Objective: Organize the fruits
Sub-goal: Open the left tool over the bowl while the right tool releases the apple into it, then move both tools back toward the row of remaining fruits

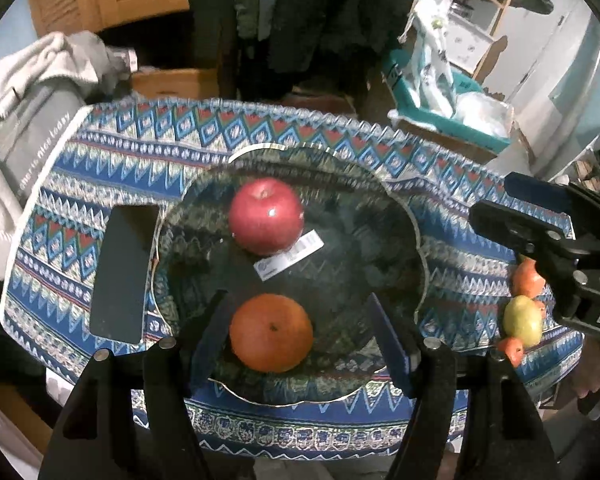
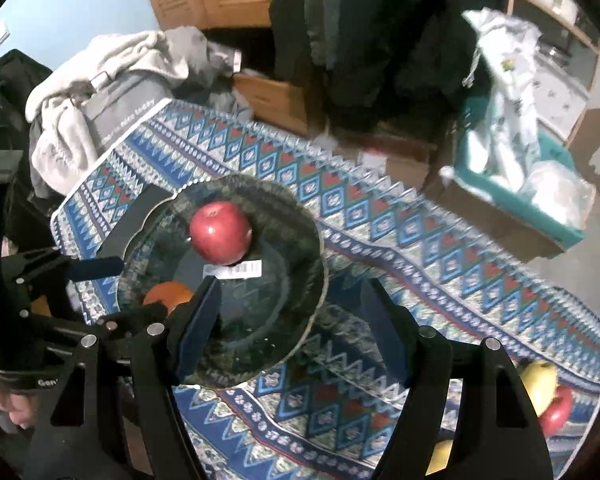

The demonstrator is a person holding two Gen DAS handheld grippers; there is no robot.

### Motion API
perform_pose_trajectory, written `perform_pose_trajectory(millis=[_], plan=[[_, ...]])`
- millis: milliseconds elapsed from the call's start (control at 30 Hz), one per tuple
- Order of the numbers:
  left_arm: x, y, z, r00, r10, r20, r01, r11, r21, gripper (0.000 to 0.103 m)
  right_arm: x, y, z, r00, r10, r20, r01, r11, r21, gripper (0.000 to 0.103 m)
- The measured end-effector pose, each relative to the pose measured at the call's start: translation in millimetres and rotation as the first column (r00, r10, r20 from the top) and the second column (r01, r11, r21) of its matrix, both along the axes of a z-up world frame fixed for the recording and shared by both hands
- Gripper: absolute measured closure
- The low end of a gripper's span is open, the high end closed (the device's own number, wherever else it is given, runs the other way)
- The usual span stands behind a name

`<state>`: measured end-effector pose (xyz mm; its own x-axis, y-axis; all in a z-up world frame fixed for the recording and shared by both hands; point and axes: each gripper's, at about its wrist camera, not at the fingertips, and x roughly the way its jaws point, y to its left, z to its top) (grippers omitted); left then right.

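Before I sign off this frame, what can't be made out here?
- Orange, right wrist view: mostly hidden behind the left gripper.
- Loose fruits, left wrist view: partly covered by the right gripper.
- Bowl sticker: print too small to read.

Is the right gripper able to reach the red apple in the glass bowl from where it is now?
Probably yes. The right gripper is open and empty over the glass bowl rim, and the red apple sits uncovered ahead. Only the left gripper, open around the orange, is close.
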<state>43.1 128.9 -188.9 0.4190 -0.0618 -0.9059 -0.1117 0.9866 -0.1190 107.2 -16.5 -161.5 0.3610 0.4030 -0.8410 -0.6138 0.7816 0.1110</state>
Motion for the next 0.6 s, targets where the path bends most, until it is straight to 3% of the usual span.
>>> perform_pose_trajectory(millis=[367,600], plan=[[-7.8,-32.0,46.5,0.992,-0.068,0.106,0.061,0.996,0.070,0.023,-16.2,-34.0,57.2,0.993,-0.044,0.114,0.038,0.998,0.057,0.029],[-9.1,-55.0,73.2,0.983,-0.113,0.148,0.104,0.993,0.064,0.021,-24.1,-65.1,86.4,0.980,-0.090,0.175,0.074,0.993,0.093,0.028]])
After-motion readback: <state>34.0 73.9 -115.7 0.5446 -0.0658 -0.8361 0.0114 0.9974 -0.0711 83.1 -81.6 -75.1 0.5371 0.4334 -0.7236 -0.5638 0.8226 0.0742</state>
